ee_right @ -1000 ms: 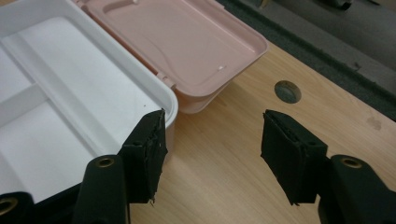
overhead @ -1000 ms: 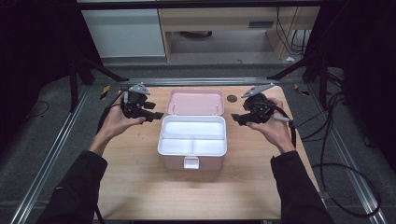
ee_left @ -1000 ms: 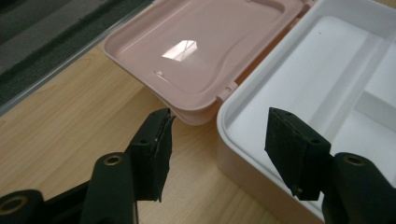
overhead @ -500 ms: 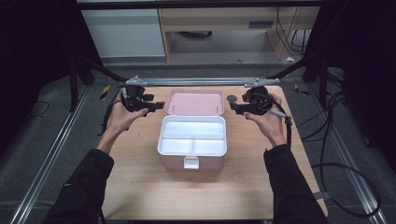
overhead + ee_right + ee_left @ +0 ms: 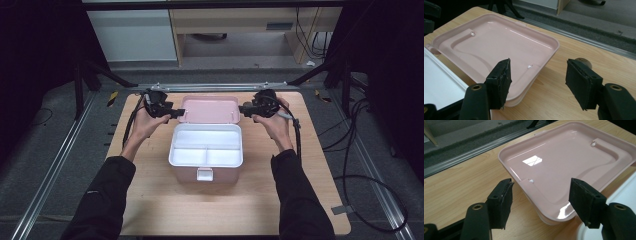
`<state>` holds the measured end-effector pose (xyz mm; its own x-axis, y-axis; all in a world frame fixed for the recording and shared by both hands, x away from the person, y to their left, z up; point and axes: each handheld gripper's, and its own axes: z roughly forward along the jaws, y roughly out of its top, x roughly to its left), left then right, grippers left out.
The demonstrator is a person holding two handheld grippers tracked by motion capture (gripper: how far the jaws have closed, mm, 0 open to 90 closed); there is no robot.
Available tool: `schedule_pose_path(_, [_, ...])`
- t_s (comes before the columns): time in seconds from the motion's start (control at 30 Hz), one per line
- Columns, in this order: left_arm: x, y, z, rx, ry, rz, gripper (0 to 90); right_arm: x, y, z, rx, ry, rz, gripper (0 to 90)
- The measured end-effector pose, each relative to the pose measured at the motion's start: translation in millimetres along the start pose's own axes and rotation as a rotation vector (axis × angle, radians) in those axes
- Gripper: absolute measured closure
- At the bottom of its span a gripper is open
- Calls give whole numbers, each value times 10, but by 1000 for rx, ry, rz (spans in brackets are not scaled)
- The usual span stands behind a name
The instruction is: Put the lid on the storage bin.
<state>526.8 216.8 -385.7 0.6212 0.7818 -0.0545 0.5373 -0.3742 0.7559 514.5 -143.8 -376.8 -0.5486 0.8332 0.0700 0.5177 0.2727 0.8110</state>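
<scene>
Nearest the person, the two dark sleeves come up over the wooden counter [image 5: 150, 200], and between the forearms stands the pink box [image 5: 206, 172] with its white tray [image 5: 206, 147] open to the top and a small latch on its near wall. The tray is split into a long far compartment and two smaller near ones.

Farther on, just behind the box, the pink lid [image 5: 209, 109] lies flat and open on the counter, its glossy inner face up. The lid sits between the two pairs of tongs, one at each of its short ends.

The left tongs [image 5: 172, 112] [image 5: 540, 203] are released, with the jaws spread; the jaws have just been opening. In the left gripper view the lid's near corner [image 5: 554, 212] lies in the gap between the two black pads, which stand clear of it on either side.

The right tongs [image 5: 246, 109] [image 5: 537, 82] are released as well, jaws apart. In the right gripper view the lid's corner [image 5: 529, 75] lies beside the left pad, with bare counter under the rest of the gap; whether that pad touches the rim cannot be told. A small dark round thing [image 5: 584, 62] lies on the counter just beyond the right pad.

Beyond the lid runs the counter's metal edge rail [image 5: 220, 86], then grey floor.
</scene>
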Motion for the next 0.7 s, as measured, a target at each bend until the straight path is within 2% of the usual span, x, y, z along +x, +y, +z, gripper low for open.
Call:
schedule_pose_path(0.17, [26,-13,87,-2,-6,-21,346,34,-30,212,19,26,16,380])
schedule_pose_path(0.33, [71,-51,208,26,-6,-36,334,29,-67,404,60,33,25,381])
schedule_pose_path(0.63, [87,-127,463,81,-23,-45,330,-37,-166,586,104,50,48,391])
schedule_pose_path(0.7, [101,-132,491,66,-42,-66,321,-41,-175,633,117,66,58,393])
